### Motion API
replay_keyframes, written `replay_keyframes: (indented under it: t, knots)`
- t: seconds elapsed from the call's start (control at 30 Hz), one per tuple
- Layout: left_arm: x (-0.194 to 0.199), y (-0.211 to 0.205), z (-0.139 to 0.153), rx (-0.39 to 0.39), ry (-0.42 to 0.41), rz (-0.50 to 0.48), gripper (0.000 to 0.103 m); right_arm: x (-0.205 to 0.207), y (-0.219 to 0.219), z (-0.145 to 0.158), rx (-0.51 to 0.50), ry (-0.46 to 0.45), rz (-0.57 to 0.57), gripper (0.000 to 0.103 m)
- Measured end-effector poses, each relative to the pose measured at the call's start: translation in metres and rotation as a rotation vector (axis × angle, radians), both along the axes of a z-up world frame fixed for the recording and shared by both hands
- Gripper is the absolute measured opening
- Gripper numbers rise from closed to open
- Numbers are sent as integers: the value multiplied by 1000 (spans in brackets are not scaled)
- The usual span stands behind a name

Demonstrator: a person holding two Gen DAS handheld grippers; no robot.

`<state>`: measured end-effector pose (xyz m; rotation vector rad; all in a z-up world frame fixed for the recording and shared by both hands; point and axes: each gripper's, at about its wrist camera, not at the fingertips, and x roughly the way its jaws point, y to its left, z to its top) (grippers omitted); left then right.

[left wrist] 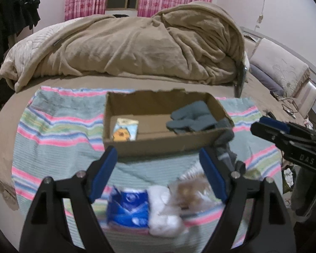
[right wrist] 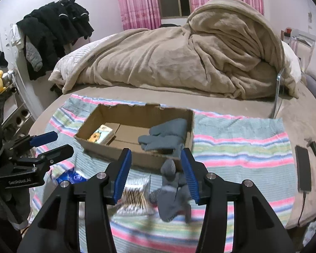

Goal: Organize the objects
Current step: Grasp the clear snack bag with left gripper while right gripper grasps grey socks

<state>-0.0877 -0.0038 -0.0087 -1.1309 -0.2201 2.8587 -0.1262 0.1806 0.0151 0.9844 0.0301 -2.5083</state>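
An open cardboard box (left wrist: 153,145) (right wrist: 107,147) sits on a striped towel on the bed. Inside lie a small picture card pack (left wrist: 125,130) (right wrist: 100,136) and grey gloves (left wrist: 191,118) (right wrist: 164,137). My left gripper (left wrist: 158,168) is open above a blue packet (left wrist: 128,208), a white cloth (left wrist: 164,208) and a clear bag of brown items (left wrist: 191,191). My right gripper (right wrist: 155,170) is open; a grey sock (right wrist: 171,194) hangs between its fingers near the right pad, in front of the box. A bag of cotton swabs (right wrist: 134,198) lies below.
A rumpled beige blanket (left wrist: 137,46) fills the far side of the bed. A black phone with cable (right wrist: 303,168) lies on the right of the bed. Dark clothes (right wrist: 52,33) hang at the left wall. The striped towel (right wrist: 242,151) extends right of the box.
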Motion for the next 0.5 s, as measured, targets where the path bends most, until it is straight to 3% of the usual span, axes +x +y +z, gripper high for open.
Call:
replay_keyframes:
  t: [0.5]
  knots:
    - [13,30,-40,2,-99,-31,82,0,14,-55,3,-99,-3,51]
